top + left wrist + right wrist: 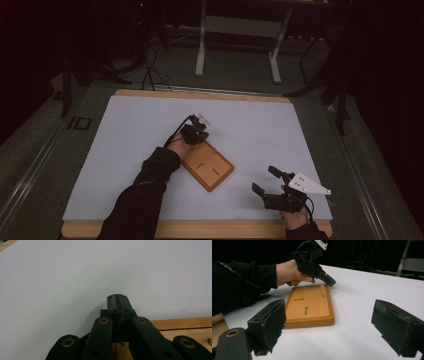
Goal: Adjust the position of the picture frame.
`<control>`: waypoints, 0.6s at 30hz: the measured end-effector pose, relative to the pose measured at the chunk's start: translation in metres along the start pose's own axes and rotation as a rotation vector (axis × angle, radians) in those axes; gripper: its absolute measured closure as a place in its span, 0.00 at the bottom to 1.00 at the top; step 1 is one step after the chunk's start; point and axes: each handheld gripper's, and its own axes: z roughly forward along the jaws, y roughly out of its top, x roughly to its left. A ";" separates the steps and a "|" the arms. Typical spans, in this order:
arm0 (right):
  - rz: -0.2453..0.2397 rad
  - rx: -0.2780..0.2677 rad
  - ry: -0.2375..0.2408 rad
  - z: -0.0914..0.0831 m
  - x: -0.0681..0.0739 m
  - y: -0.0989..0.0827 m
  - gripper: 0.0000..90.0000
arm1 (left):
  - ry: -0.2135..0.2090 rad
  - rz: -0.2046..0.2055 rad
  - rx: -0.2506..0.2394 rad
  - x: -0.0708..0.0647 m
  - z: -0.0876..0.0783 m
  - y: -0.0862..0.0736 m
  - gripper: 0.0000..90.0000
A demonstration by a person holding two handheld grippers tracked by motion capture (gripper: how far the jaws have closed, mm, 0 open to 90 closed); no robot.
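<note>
Left gripper (200,131) (jaws pressed together) hovers over wooden tray (208,166).

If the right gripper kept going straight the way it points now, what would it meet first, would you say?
Probably the near edge of the flat orange wooden board: it lies ahead between the open right gripper jaws, slightly left of centre, with bare white tabletop before it.
</note>
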 end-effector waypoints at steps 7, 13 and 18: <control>0.000 0.003 0.003 0.001 0.001 0.000 0.13 | -0.002 0.000 0.007 0.001 -0.008 -0.009 1.00; 0.000 0.002 0.003 0.001 0.000 0.000 0.13 | -0.007 0.003 0.006 0.001 -0.019 -0.021 1.00; -0.002 0.003 0.003 0.001 0.002 0.000 0.13 | -0.003 -0.006 0.005 0.003 -0.030 -0.031 1.00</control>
